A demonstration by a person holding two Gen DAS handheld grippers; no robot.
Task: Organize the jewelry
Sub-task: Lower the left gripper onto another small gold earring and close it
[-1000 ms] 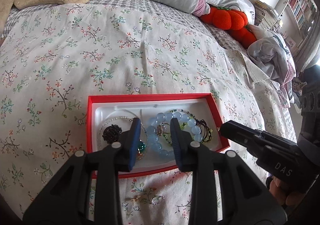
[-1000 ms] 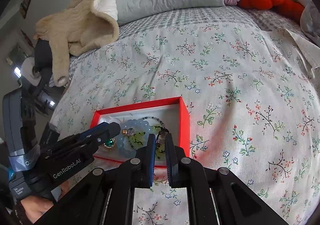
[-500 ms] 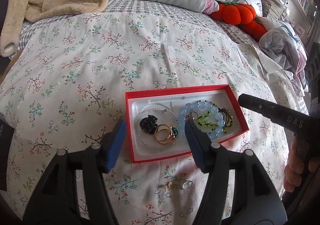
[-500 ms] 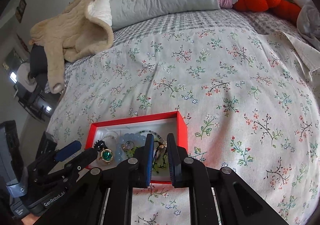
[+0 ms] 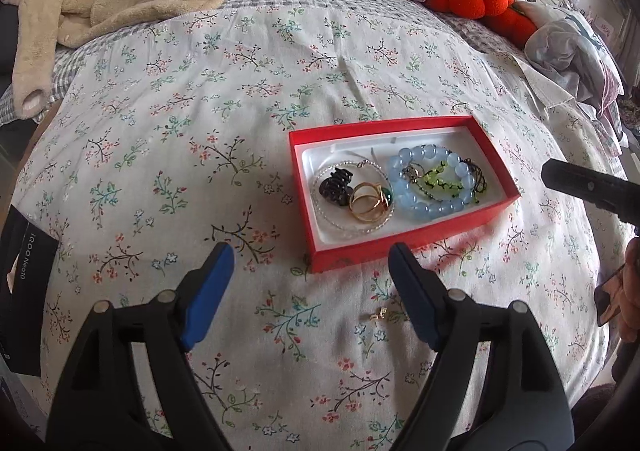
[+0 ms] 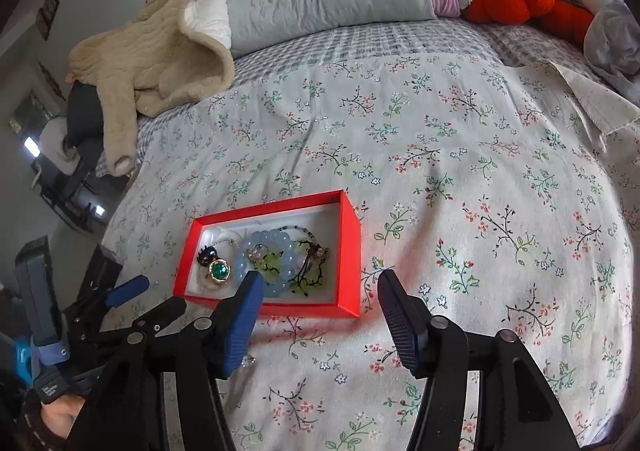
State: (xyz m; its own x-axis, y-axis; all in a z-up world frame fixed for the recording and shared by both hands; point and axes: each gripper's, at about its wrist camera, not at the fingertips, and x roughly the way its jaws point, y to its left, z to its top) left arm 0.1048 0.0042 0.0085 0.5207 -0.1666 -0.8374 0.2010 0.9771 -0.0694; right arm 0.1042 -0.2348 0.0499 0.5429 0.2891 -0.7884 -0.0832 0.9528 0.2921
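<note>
Left gripper (image 5: 308,263), blue-padded jaws opening, nothing between them, hovers over the floral bedsheet (image 5: 200,111). Just ahead and to its right lies the shallow red cardboard box (image 5: 400,247), long axis running left to right, holding a black claw clip (image 5: 334,185), gold rings (image 5: 368,203) and a pale-blue bead bracelet (image 5: 430,183). A small gold trinket (image 5: 378,315) lies loose on the sheet beside the left gripper's right jaw, nearer this hand. Right gripper (image 6: 320,291), jaws likewise opening and empty, faces the box's near wall.

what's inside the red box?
Red box: blue bead bracelet, green-stone gold ring, black clip, clear bead strand, a dark-corded green piece. Whatever lies under the pile is covered.
</note>
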